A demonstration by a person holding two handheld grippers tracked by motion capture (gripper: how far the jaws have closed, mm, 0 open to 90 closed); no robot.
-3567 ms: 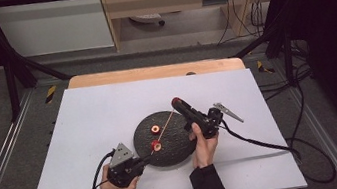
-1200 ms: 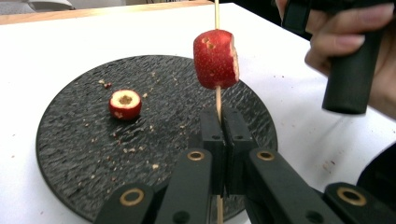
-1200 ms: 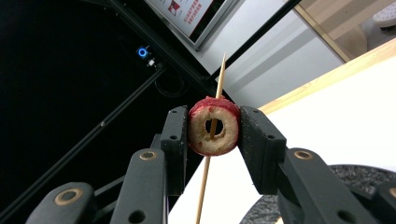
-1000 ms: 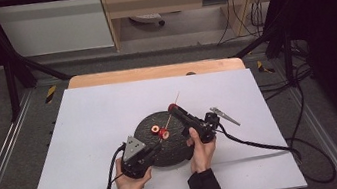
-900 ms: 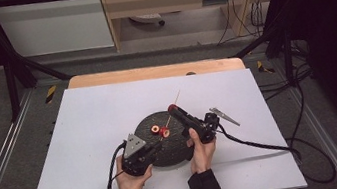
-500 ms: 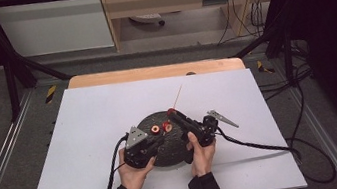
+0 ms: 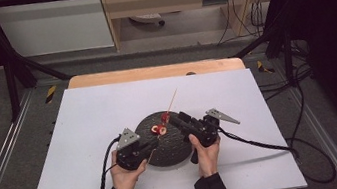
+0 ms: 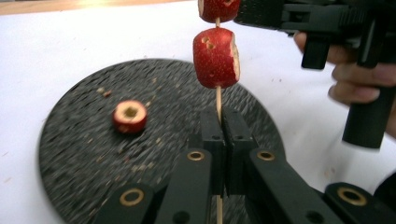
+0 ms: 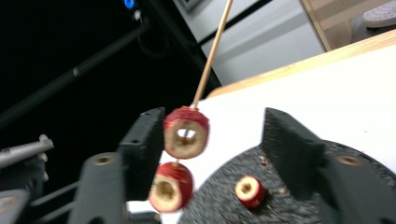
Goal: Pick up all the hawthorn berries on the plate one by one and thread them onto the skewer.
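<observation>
A thin wooden skewer (image 7: 172, 101) slants up over a round black plate (image 7: 174, 148). My left gripper (image 7: 150, 145) is shut on the skewer's lower end (image 8: 218, 105), at the plate's near left. Two red cored fruit pieces (image 8: 215, 57) are threaded on the stick. My right gripper (image 9: 212, 126) stands open, its jaws having just been opening. The upper piece (image 9: 186, 132) sits between them close to the left jaw, and the lower piece (image 9: 170, 186) hangs below. A third red piece (image 9: 250, 190) lies loose on the plate (image 8: 84, 154).
The plate rests near the front middle of a white sheet (image 7: 84, 122) on a wooden table (image 7: 153, 71). Cables (image 7: 260, 144) trail from both grippers to the right and front. Small crumbs lie scattered on the plate.
My left hand has come in from the plate's near left edge toward its middle. The skewer has risen to a steeper slant over the plate, with the right gripper beside the threaded pieces.
</observation>
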